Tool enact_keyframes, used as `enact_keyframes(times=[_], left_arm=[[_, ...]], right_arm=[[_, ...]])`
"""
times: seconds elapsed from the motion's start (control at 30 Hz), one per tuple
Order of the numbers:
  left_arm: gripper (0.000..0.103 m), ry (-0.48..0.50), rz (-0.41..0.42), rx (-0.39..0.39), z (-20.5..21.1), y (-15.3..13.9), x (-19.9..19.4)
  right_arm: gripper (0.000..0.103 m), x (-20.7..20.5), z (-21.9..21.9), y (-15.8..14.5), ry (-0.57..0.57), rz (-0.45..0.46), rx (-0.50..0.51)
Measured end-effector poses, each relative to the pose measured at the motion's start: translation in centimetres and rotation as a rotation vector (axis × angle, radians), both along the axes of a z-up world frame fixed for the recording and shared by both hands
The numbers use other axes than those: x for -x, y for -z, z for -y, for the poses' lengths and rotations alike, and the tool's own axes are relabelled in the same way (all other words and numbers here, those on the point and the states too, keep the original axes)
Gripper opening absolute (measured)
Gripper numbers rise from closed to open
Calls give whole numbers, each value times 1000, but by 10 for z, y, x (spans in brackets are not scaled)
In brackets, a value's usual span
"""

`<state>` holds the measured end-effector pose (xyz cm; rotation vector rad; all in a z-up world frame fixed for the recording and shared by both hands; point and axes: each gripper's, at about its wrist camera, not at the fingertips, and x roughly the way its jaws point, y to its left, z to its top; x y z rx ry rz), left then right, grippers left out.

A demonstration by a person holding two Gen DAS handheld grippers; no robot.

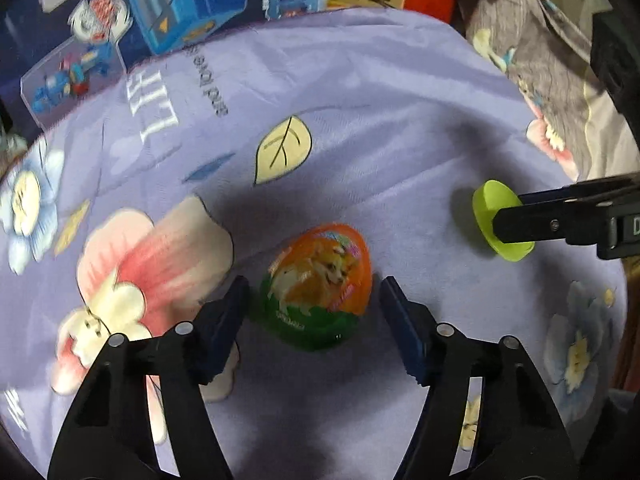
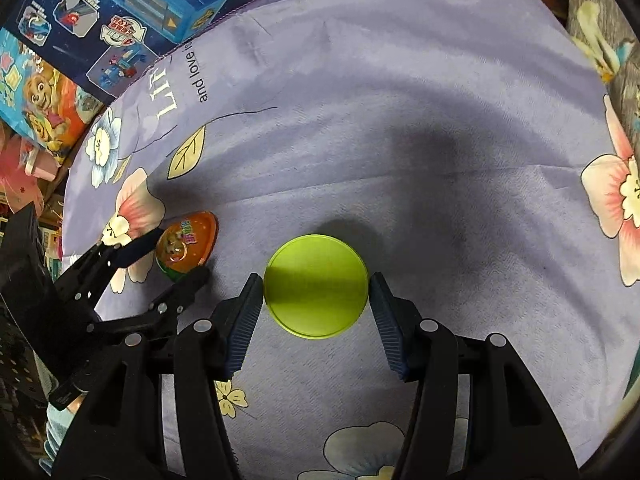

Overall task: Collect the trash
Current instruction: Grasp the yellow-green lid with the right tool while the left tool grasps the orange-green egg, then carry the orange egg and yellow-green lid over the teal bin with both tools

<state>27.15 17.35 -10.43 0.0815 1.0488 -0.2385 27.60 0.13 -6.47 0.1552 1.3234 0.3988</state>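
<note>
Nothing is collected yet, as far as I can judge: both pieces of trash lie on the lilac flowered bedsheet, and no bin or bag shows in either view.

My left gripper straddles the plastic toy egg, its jaws apart with a gap on each side, so the egg is not gripped. The egg lies on its side, its long axis running from the green blunt end near my left finger up and right to the orange narrower end.

My right gripper brackets the lime-green half shell, the pads right at its rim; I cannot tell whether they press yet. The shell shows a round face with no clear long axis.

What is left: closing, lifting and carrying off both.
</note>
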Motion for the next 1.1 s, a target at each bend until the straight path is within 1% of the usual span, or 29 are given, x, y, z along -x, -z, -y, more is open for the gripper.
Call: enact_keyframes(times=[0.03, 0.13, 0.2, 0.27, 0.4, 0.53, 0.77, 1.1], left_arm=[[58, 5, 12, -18, 2, 0, 0], [57, 7, 14, -4, 6, -1, 3], [57, -14, 18, -20, 11, -2, 7], [57, -26, 18, -19, 15, -5, 10], [57, -27, 25, -7, 31, -18, 19], [57, -11, 37, 1, 51, -32, 29], [57, 47, 61, 18, 99, -53, 45], [57, 172, 69, 28, 197, -73, 69]], right_arm=[[53, 0, 1, 1, 3, -3, -8], [53, 0, 6, 2, 13, -10, -29], [53, 1, 11, 2, 19, -11, -39], [53, 3, 17, -1, 29, -7, -52], [53, 9, 33, -9, 50, 12, -66], [53, 19, 58, -18, 82, 34, -80], [53, 47, 122, -31, 166, 64, -113], [53, 88, 226, -48, 289, 135, -152]])
